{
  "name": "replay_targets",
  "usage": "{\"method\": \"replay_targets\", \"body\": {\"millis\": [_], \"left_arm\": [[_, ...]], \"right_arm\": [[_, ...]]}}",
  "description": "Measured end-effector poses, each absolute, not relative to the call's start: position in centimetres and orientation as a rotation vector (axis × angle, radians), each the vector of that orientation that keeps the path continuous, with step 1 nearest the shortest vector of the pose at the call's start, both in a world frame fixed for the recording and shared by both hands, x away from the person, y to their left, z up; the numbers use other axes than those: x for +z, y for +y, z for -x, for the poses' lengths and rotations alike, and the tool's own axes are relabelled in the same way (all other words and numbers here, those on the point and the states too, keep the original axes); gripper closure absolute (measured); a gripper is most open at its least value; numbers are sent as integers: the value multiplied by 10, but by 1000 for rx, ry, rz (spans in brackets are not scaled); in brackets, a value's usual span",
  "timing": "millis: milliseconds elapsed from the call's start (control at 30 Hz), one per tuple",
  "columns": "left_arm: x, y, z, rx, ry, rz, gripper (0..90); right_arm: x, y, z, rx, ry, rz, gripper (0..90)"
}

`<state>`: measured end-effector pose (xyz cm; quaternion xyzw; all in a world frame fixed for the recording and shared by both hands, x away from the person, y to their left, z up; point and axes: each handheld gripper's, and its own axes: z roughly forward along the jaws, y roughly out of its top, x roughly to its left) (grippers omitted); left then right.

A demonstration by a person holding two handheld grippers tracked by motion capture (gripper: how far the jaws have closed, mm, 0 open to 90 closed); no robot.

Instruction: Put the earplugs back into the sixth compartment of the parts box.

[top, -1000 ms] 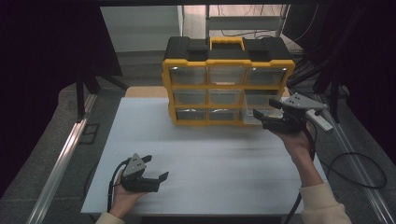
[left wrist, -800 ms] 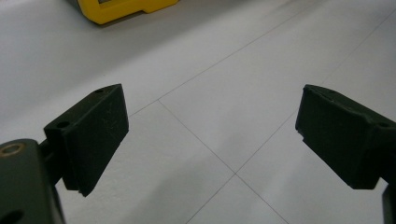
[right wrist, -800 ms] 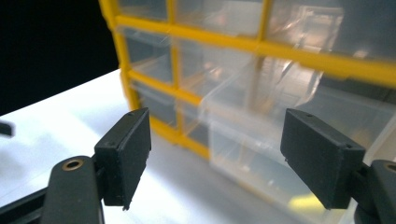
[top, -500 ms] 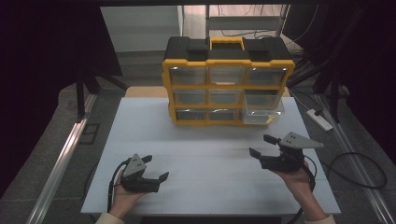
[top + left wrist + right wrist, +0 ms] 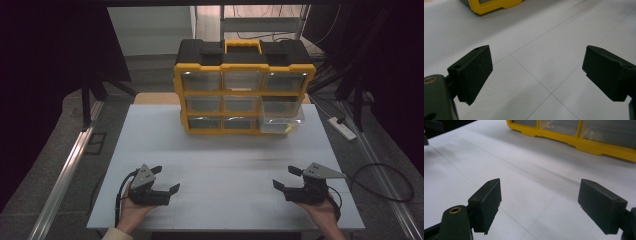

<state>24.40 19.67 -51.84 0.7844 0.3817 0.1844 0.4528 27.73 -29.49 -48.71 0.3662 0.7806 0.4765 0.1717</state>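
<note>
one yellow and black drawer box [image 5: 244,87] with nine clear drawers at the table's [image 5: 220,160] far edge, bottom right drawer [image 5: 281,120] pulled out, left gripper [image 5: 164,180] and right gripper [image 5: 286,178] resting near, jaws apart, nothing held

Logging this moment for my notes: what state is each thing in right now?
Left gripper: open, empty, low over the table.
Right gripper: open, empty, low over the table.
Organizer: upright, top closed.
Bottom-right drawer: pulled out partway.
Other drawers: pushed in.
</note>
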Motion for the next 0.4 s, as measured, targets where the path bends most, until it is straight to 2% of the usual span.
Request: {"method": "replay_targets", "body": {"millis": [400], "left_arm": [[-519, 197, -246, 455, 940, -1936, 93]], "right_arm": [[-500, -305, -275, 1331, 2220, -1050, 185]]}}
